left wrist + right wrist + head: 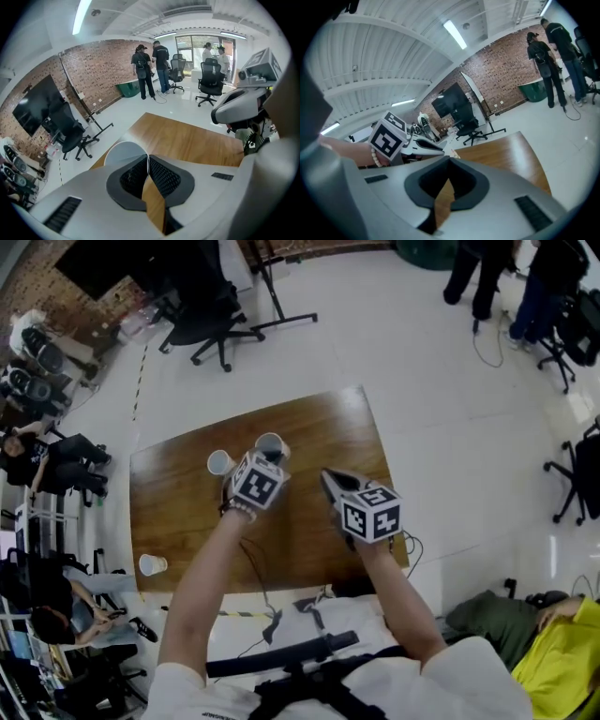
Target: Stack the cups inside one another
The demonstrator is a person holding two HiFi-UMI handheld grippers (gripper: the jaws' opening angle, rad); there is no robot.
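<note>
Left gripper [148,160]: clenched on the wall of a white cup, with the thin rim pinched between its pads. It tilts down over the far part of the table.
Held cup [270,443]: mouth up, at the far middle of the table, just beyond the left gripper's marker cube. I cannot tell whether it rests on the wood or hangs clear.
Second cup [219,462]: white and mouth up on the table, just left of the held cup and apart from it.
Third cup [152,564]: white, at the table's near left edge, well apart from the other two.
Right gripper [449,161]: jaws pressed together with nothing between them. It is right of the left gripper and a little nearer, over the table's right half.
Table [319,418]: brown wood on a pale floor.
Chairs [211,320]: black office chairs on the floor beyond the table's far left.
</note>
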